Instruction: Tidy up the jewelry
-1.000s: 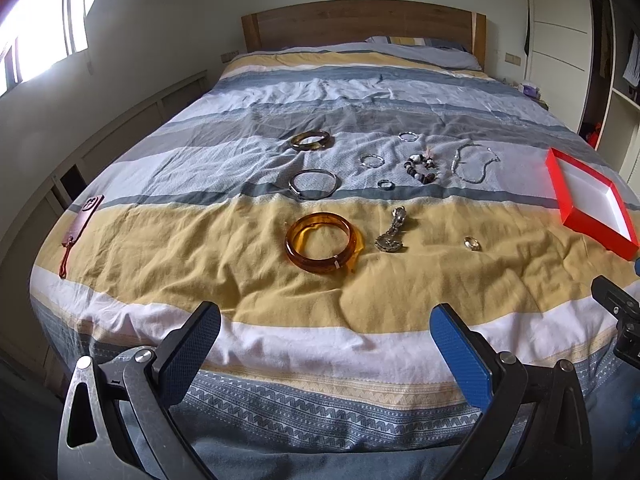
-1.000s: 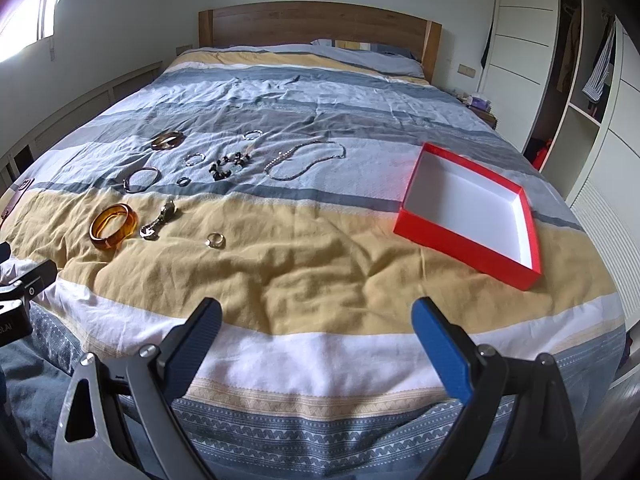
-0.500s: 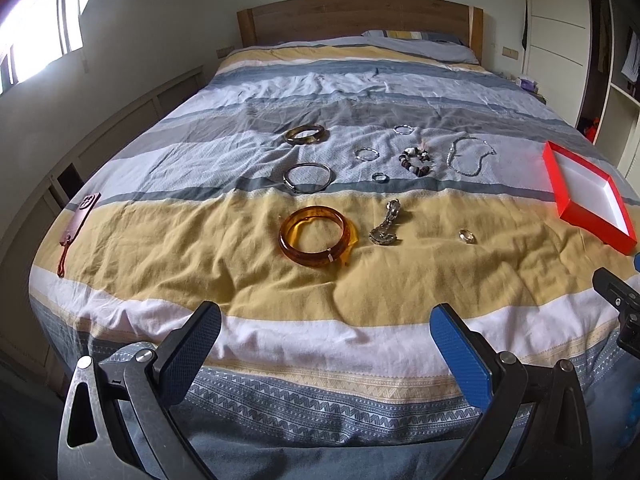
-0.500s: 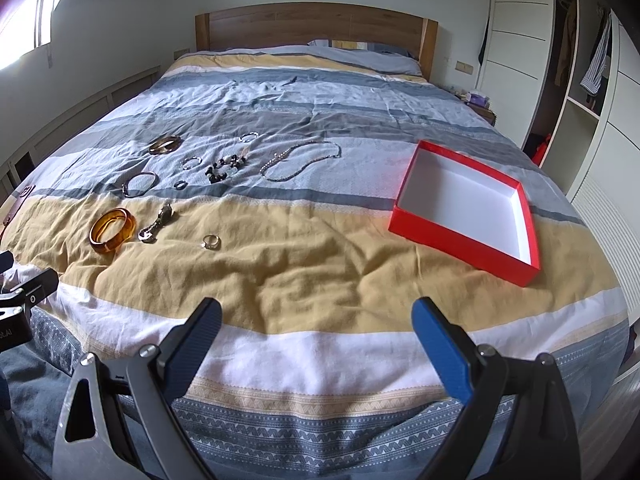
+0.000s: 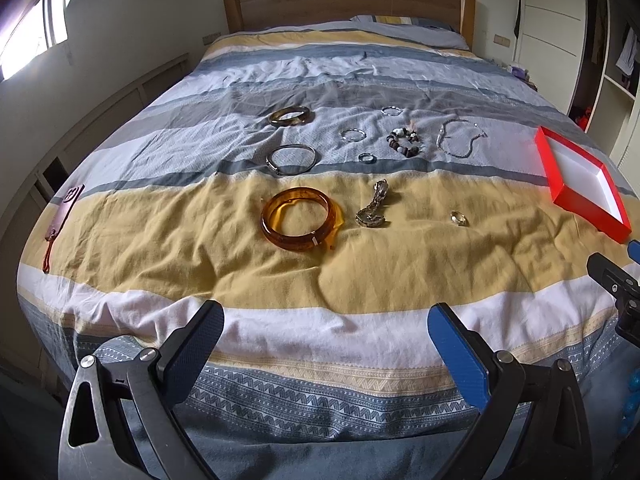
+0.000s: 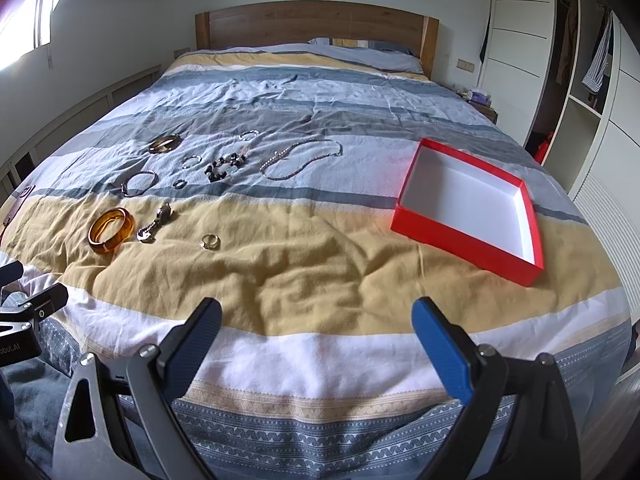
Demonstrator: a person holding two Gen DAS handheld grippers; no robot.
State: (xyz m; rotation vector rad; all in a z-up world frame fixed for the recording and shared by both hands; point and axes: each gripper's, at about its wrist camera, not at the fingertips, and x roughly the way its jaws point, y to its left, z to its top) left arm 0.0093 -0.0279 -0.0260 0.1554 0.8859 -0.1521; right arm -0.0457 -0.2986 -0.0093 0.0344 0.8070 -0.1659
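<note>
two claws agape; glossy amber bangle (image 5: 298,218), square red box (image 6: 468,204).

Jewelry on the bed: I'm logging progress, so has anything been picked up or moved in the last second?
Nothing was picked up. Both open grippers, left and right, only drifted slightly over the bed's foot. The amber bangle, ring and necklace lie unmoved, and the red box remains empty.
</note>
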